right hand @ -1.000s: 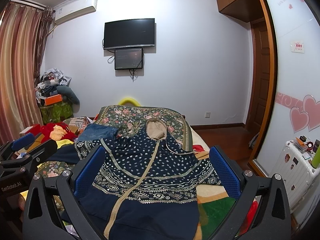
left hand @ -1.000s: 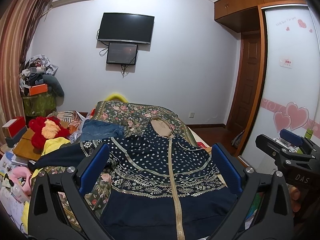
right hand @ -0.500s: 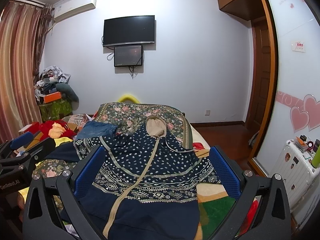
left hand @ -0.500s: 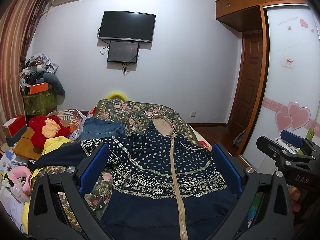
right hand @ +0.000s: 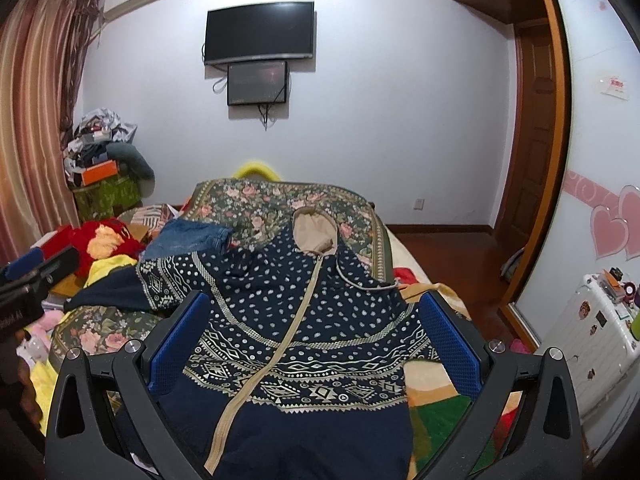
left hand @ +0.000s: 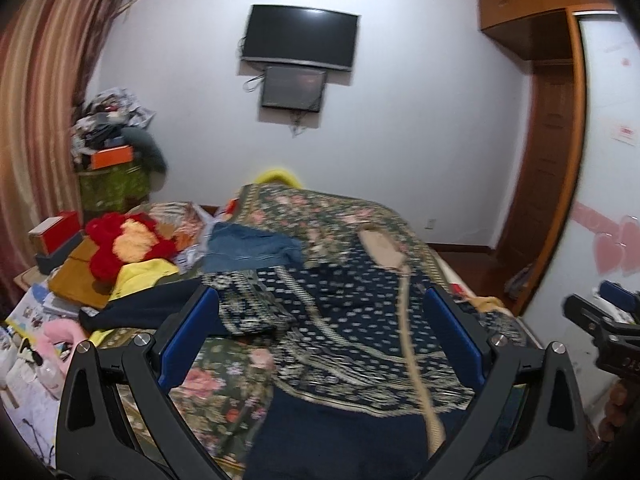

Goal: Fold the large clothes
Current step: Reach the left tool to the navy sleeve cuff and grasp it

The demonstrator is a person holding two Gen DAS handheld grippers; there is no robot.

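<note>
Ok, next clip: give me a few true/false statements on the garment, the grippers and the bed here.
1. The navy hooded jacket lies spread flat on the bed. True.
2. The right gripper is clamped on the jacket's hem. False: it is open and grips nothing.
3. The left gripper is open. True.
4. The jacket's hood points toward the camera. False: it points toward the far wall.
5. Folded jeans lie left of the hood. True.

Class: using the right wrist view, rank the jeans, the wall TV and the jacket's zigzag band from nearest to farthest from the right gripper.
1. Zigzag band, between the right gripper fingers.
2. Jeans, left, mid-bed.
3. TV, far wall.
</note>
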